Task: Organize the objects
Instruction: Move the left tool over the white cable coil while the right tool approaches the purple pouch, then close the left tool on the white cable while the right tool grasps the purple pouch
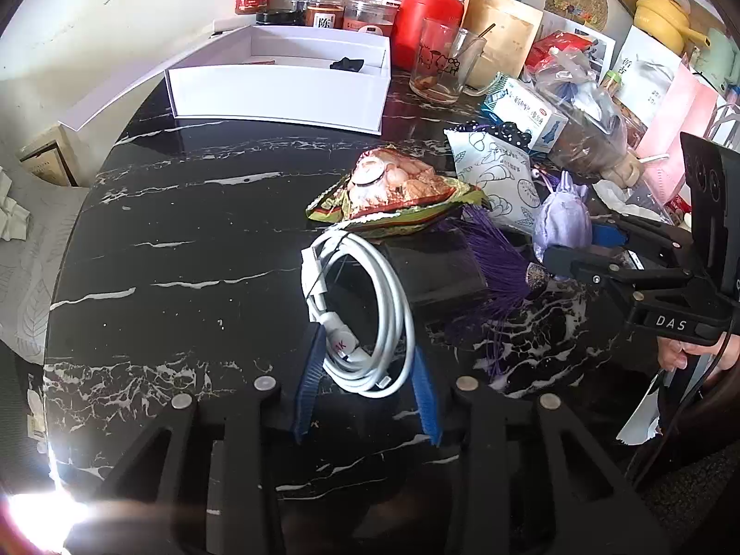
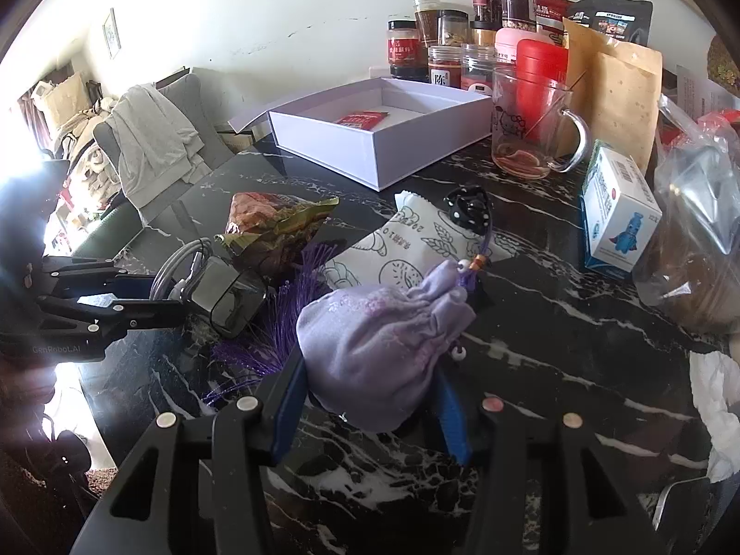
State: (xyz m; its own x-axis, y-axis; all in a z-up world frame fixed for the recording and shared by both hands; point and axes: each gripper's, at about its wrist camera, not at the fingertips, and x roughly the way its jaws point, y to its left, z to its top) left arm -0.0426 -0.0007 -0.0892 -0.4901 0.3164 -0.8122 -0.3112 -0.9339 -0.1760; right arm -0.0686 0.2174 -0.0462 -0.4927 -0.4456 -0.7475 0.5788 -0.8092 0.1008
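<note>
Both hands are loaded. The left hand-held gripper (image 1: 365, 370) has its blue pads clamped on the near end of the coiled white cable (image 1: 358, 314), and the coil stands up out of the jaws, its loop running away from the hand toward the far side of the table (image 1: 185, 212).

Over on the right, the right hand-held gripper (image 2: 370, 397) has its two blue fingers pressed into the sides of the lilac drawstring pouch (image 2: 384, 337). The fabric bulges out between them, so I read that as a grip. The pouch's gathered neck and bead cord point up and to the far right, so its long line runs straight away from the jaws.

Now the relation that matters: the open white box (image 1: 277, 92). From the left wrist view it sits at the far edge of the table, ahead and to the left, with bare black marble between the cable and the box's near wall. From the right wrist view the box (image 2: 370, 148) is also far, but a snack packet (image 2: 277, 226), a white printed sachet (image 2: 407, 249) and a purple tassel (image 2: 277, 323) lie in between.

So my call is that the left hand has the shorter, cleaner run: straight forward, lift over the near wall, drop the cable inside beside the small red packet (image 2: 365, 118). The pouch would have to go up and over the clutter first, or its cord may snag the tassel.
</note>
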